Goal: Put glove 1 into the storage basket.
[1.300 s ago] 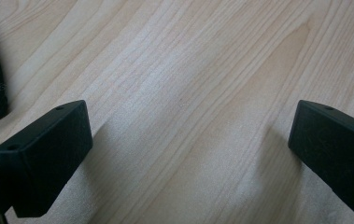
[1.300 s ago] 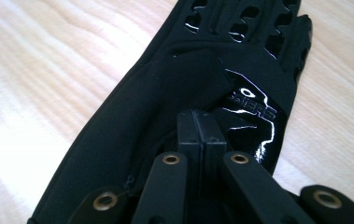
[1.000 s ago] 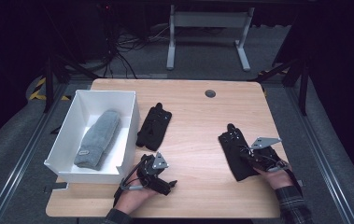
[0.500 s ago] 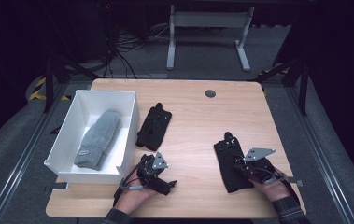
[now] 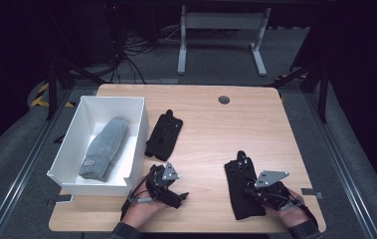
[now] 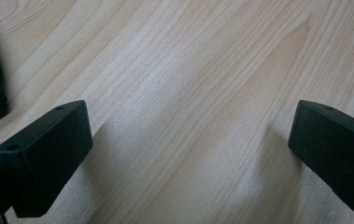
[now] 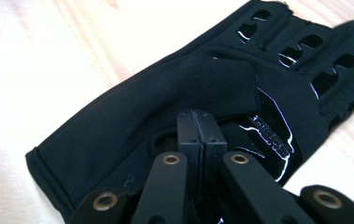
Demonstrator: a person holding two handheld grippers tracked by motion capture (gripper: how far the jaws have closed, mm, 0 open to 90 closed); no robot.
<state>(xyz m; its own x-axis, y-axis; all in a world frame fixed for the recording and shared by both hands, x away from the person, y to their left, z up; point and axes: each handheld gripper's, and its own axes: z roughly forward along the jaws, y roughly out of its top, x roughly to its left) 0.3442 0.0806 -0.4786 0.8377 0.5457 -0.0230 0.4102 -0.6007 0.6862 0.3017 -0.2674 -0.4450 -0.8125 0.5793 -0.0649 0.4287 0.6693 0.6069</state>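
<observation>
On the near right part of the wooden counter (image 5: 216,124) lay a black fingerless glove (image 5: 240,186), flat, its finger end pointing away from the person and its cuff toward the near edge. The right tool (image 5: 255,191) sat over the cuff half of that glove, and its jaws were pressed together on a raised fold of the black fabric — in the right gripper view the two jaws (image 7: 201,135) met with the cloth bunched up just ahead of them, beside the glossy lettering on the glove (image 7: 202,88). The glove's cut-out fingers spread toward the upper right of that view.

Near the counter's near edge, left of centre, the left tool (image 5: 176,195) rested low in the person's hand. Its jaws stood wide apart with bare wood between them, as the left gripper view showed, and it held nothing.

A second black glove (image 5: 163,134) lay farther back — just beside the right wall of a white box (image 5: 66,149) at the counter's left. Inside the box lay a grey knitted mitten (image 5: 104,148), set lengthwise.
</observation>
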